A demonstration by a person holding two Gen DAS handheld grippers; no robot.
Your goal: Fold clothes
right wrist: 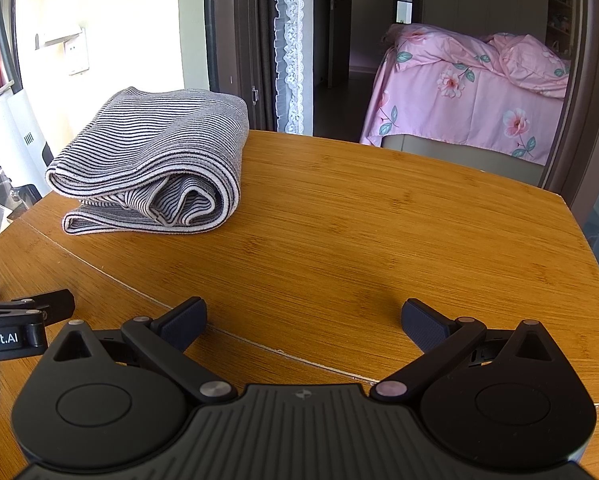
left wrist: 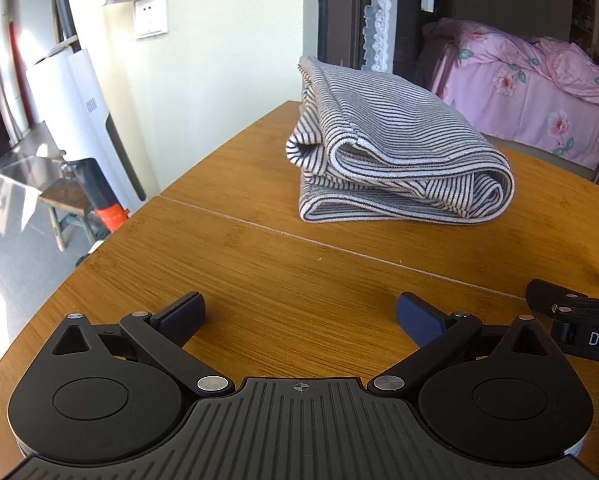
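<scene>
Now | left gripper [left wrist: 299, 312] fingers spread wide, empty | right gripper [right wrist: 303, 318] same | folded striped garment [left wrist: 383, 148] untouched

The table [left wrist: 259, 264] was warm wood with a fine grain and a soft satin sheen. The folded garment [left wrist: 395, 148] was striped knit cloth, matt and slightly fuzzy. Each gripper body was matt black plastic, ribbed, with 2 brushed-metal pivot pins.

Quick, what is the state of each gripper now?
Left gripper: open, holding nothing.
Right gripper: open, holding nothing.
</scene>
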